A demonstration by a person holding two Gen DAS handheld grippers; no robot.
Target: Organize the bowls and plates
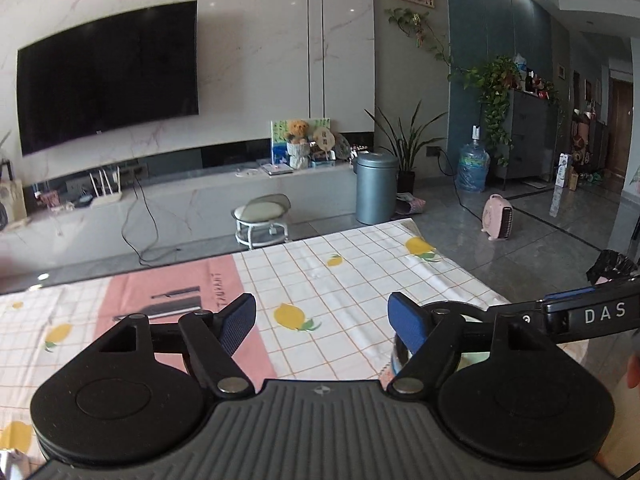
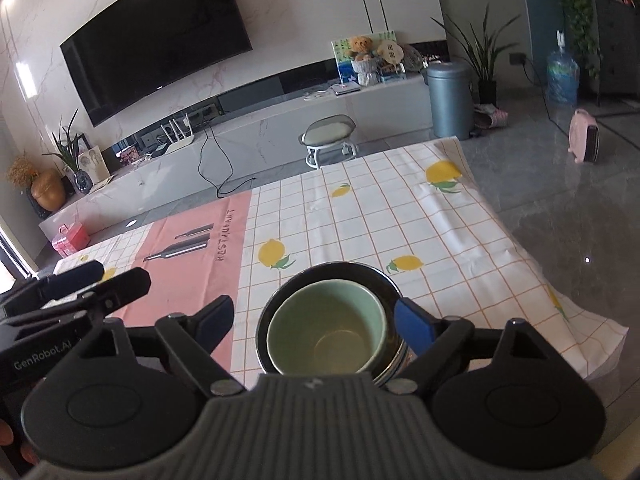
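Note:
A pale green bowl sits nested inside a larger dark-rimmed bowl on the lemon-print tablecloth. My right gripper hangs just above this stack, open, its blue pads standing wider than the green bowl and apart from it. My left gripper is open over bare cloth with nothing between its fingers. In the left wrist view the bowl stack is mostly hidden behind the right-hand finger, and the right gripper's body crosses above it. The left gripper also shows at the left of the right wrist view.
A pink placemat lies on the cloth to the left of the bowls. The table's right edge drops to a grey tiled floor. Beyond the far edge stand a small stool, a grey bin and a pink heater.

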